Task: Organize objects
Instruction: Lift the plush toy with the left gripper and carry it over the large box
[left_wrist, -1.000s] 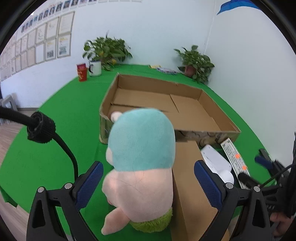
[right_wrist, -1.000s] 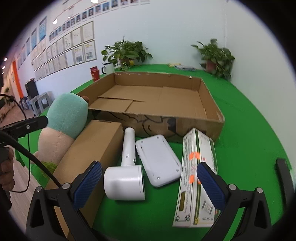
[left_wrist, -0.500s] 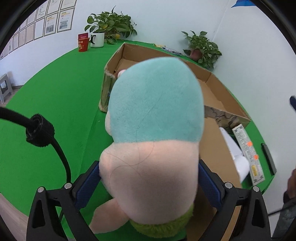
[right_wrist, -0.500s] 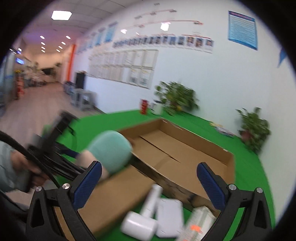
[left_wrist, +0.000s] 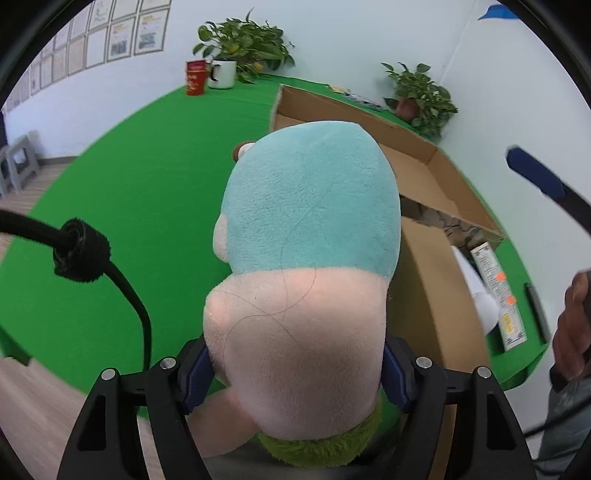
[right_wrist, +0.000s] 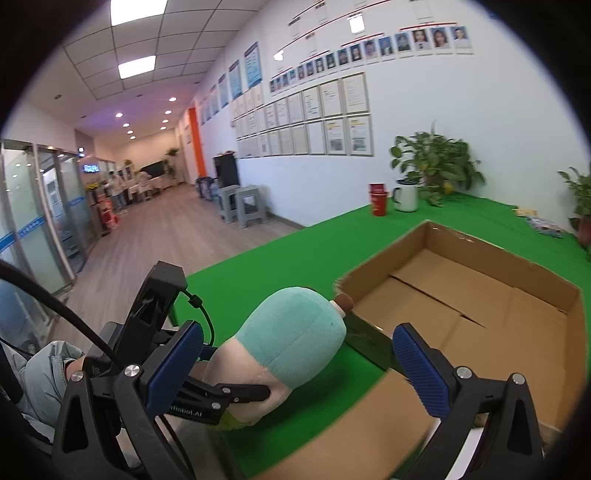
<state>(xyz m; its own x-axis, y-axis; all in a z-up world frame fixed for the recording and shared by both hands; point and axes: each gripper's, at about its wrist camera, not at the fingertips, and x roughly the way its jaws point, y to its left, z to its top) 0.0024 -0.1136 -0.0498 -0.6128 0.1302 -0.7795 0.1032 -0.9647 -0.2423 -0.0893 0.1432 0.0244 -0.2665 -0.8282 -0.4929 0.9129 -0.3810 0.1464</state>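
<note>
**Plush toy pinched low, just short of the open box**

Cardboard box (right_wrist: 480, 295), open-topped and shallow with nothing visible inside, is the largest thing on the green worktop (left_wrist: 147, 184) and serves as landmark. A closed brown carton (left_wrist: 432, 295) lies against its near wall. Beside that carton, at the box's near corner, stands the plush toy (left_wrist: 306, 251), teal above, pale pink below, with a green fringe at its base.

It looks light, soft and squashy, neither fragile nor slippery. It will give under pressure, so a hold around the fuller pink body seems safer than around the head.

The left gripper (left_wrist: 295, 373) angles downward from the side away from the box; its jaws have just been closing and now pinch the pink body from both sides, the blue pads pressed into the fabric. The right gripper (right_wrist: 295, 362) hovers over the carton, jaws spread wide around nothing, pointing across the box's near corner.
</note>
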